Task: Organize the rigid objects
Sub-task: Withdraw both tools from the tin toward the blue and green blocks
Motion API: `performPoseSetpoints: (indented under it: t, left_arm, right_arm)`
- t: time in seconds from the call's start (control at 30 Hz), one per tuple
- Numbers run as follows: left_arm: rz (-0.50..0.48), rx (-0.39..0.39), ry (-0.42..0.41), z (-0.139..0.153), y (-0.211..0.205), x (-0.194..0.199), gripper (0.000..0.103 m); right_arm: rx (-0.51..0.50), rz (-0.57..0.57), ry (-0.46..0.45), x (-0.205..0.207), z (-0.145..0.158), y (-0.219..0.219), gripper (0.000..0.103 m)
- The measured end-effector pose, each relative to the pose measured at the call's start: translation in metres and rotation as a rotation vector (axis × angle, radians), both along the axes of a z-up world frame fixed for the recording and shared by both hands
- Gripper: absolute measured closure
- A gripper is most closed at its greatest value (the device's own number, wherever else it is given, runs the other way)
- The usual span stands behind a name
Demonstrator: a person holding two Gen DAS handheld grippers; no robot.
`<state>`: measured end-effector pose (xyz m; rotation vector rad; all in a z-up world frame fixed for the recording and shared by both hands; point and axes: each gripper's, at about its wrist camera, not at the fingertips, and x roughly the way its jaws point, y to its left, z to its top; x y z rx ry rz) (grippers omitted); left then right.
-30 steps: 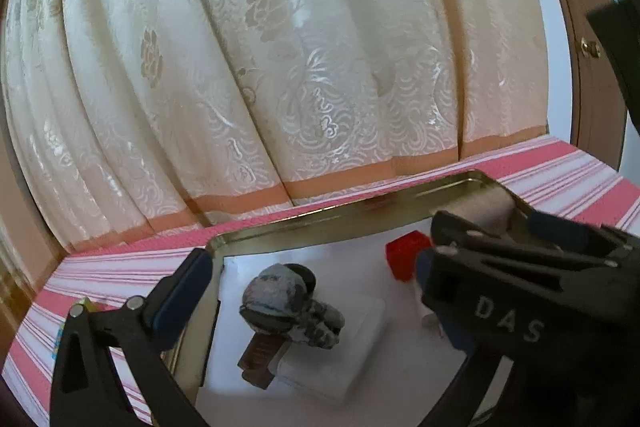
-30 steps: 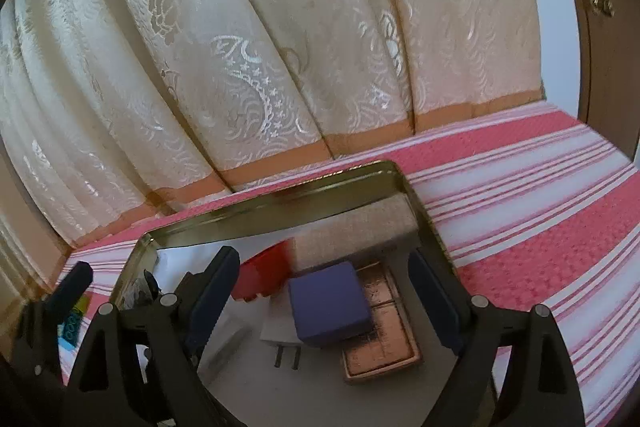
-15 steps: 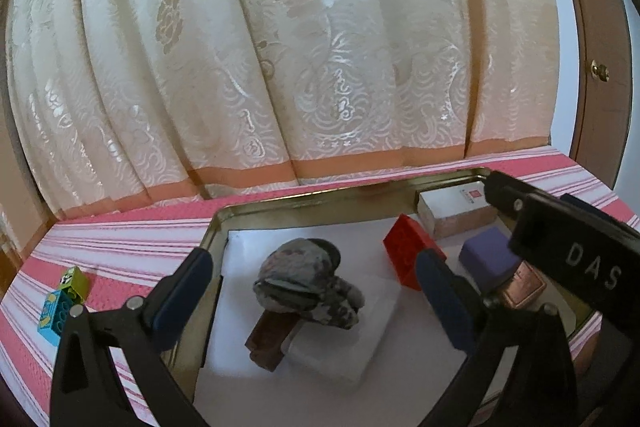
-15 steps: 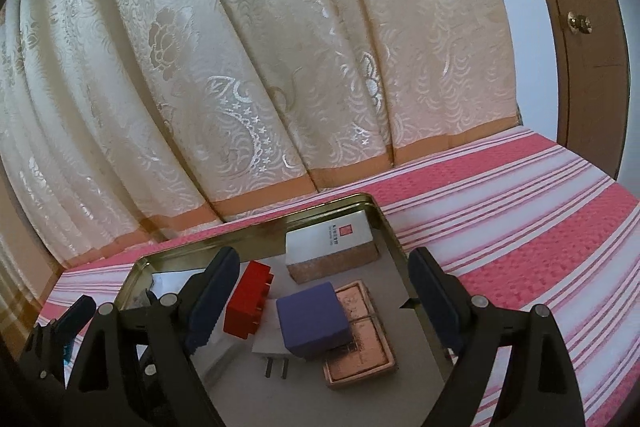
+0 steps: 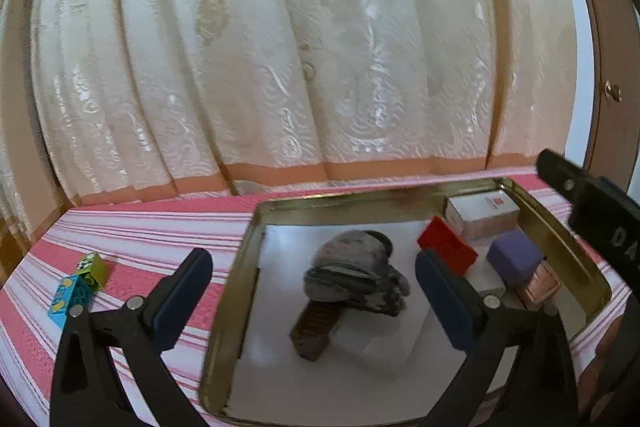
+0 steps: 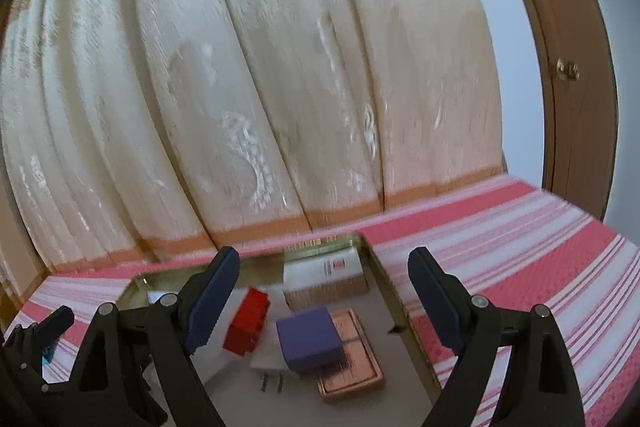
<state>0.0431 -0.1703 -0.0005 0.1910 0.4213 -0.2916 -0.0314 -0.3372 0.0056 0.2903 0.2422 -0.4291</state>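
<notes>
Most of the job looked done. The gold tray (image 5: 560, 227) sat on the striped cloth (image 5: 152, 239), and most of the hard things lay inside it.

In the tray I counted one red block (image 5: 446, 247), one white box (image 5: 482, 213), one purple box (image 5: 514, 257), one copper tin (image 6: 352, 355) under the purple box, one brown bar (image 5: 316, 327), one flat white box (image 5: 384, 337) and one gray lump (image 5: 352, 271) on top of it. I could not tell what the lump was.

Two small toy blocks (image 5: 78, 287), one green and one blue, lay out on the cloth, well apart from the tray. I think they were what was left to put in.

The left gripper (image 5: 312, 291) had its jaws wide apart with nothing in them. The right gripper (image 6: 324, 295) was also wide apart and empty, up above the tray
</notes>
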Motion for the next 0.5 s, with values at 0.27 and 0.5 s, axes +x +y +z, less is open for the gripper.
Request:
performPoseSetpoints:
  t: [0.27,0.5]
  left_arm:
    - [0.046,0.034,-0.08,0.002,0.009,-0.005,0.0]
    - [0.044,0.006,-0.059,0.002,0.02,-0.004,0.0]
  right_arm:
    - [-0.054,-0.001,-0.049,-0.004,0.003,0.011,0.015]
    - [-0.087,0.005,-0.031,-0.005,0.001,0.02,0.015]
